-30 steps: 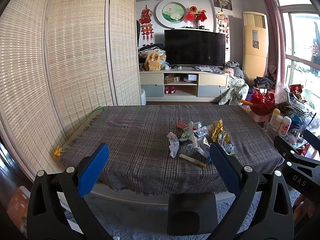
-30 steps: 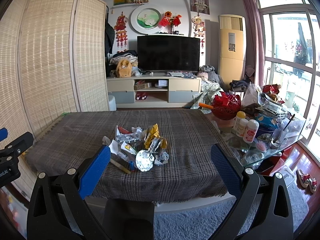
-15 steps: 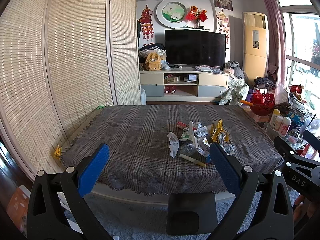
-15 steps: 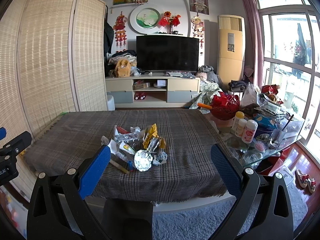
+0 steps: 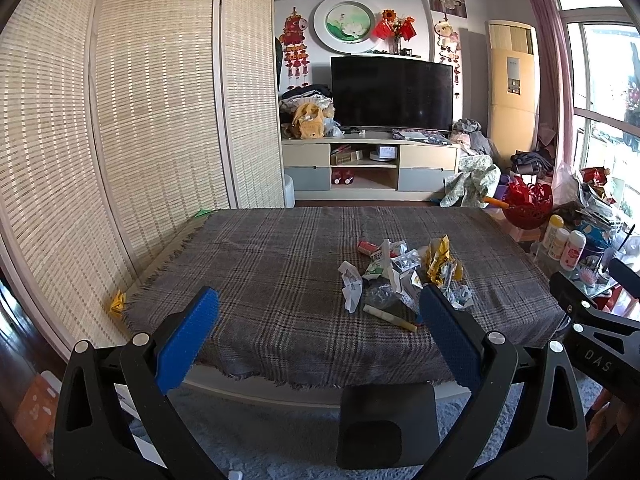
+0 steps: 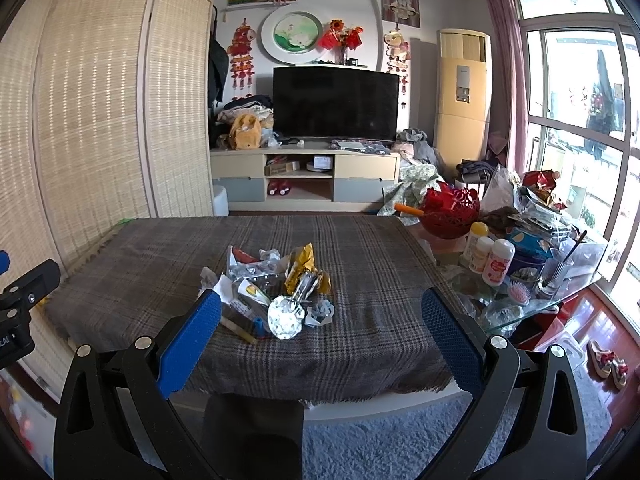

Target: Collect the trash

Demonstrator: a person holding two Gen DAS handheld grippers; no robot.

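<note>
Left wrist: left gripper (image 5: 318, 312) jaws wide apart, empty, hovering short of plaid-cloth table (image 5: 260, 264). Trash pile (image 5: 400, 276) sits right of centre on cloth, untouched. "DAS" readable on other gripper's body at right edge.

Right wrist: right gripper (image 6: 320, 314) spread wide, empty. Pile (image 6: 276, 284) near front edge; foil ball (image 6: 286, 317) nearest. Judgement: pre-grasp approach; next move needs reach forward and down, closing on one piece.

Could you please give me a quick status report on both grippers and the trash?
Left gripper and right gripper open, empty. Trash pile untouched on plaid cloth. Nothing in the way.

Trash pile (image 6: 276, 288) on table (image 6: 360, 248), television (image 6: 336, 104) behind, bottles (image 6: 490, 258) right.
</note>
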